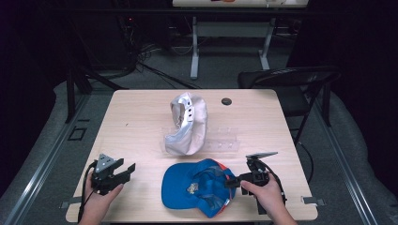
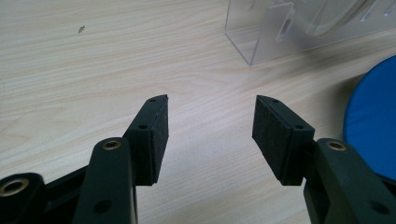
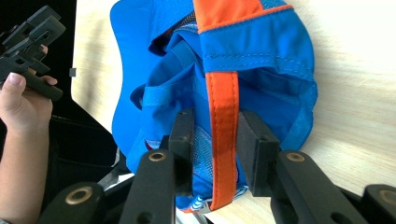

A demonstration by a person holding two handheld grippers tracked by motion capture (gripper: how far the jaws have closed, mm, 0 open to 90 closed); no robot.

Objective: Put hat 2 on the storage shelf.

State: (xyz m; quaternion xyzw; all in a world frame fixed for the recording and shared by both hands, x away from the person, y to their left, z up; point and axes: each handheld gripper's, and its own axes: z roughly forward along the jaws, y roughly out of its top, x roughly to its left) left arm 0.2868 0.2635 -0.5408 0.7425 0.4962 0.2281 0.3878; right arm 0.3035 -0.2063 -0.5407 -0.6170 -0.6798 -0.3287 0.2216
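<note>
Right gripper point(image 3: 215, 154) is closing jaws around blue cap's point(image 3: 261, 51) orange strap point(image 3: 223, 116); squeeze fully before lifting. Left gripper point(image 2: 210, 135) is hovering wide open, empty.

Blue cap point(image 1: 197, 186) with orange strap point(image 3: 223, 126) and orange trim, silver-white cap point(image 1: 187, 124) on clear acrylic stand point(image 2: 280, 28), pale wood-grain table point(image 1: 136, 122), black grippers, left point(image 1: 123, 171) and right point(image 1: 233, 182), black chair point(image 1: 291, 82)
</note>
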